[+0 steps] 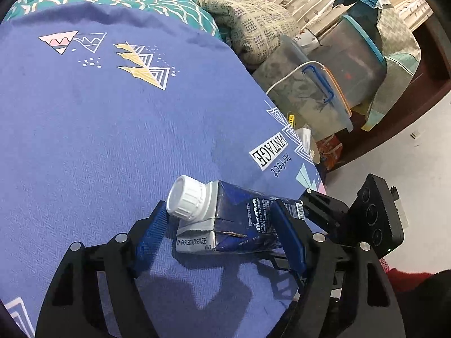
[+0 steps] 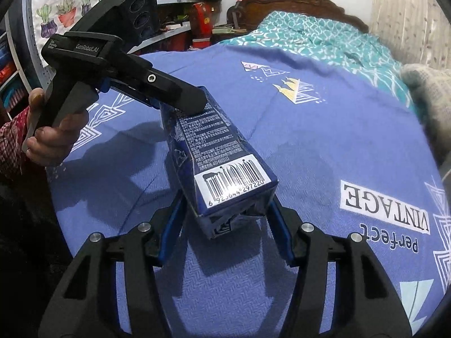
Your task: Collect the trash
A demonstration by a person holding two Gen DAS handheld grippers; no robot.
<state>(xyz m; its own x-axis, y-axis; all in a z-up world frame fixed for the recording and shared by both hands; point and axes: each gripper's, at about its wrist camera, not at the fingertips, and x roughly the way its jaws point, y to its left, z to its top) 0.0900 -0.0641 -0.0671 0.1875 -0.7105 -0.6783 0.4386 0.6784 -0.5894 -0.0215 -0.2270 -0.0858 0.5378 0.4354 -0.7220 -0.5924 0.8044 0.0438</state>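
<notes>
A dark blue drink carton (image 1: 242, 222) with a white screw cap (image 1: 187, 198) lies on its side on the blue bedspread (image 1: 107, 129). My left gripper (image 1: 220, 225) is open, its blue fingers (image 1: 149, 236) either side of the carton's cap end, the right finger touching the carton. In the right wrist view the carton (image 2: 220, 163) shows its barcode end, and my right gripper (image 2: 225, 219) closes on that end, both pads against its sides. The left gripper (image 2: 180, 98) reaches onto the carton's far end from the left.
The bedspread's edge (image 1: 304, 152) drops off at the right, with clear plastic storage boxes (image 1: 318, 95) and folded quilts (image 1: 251, 25) beyond. A teal quilt (image 2: 324, 39) covers the far bed. Shelves with clutter (image 2: 174, 28) stand behind the left hand.
</notes>
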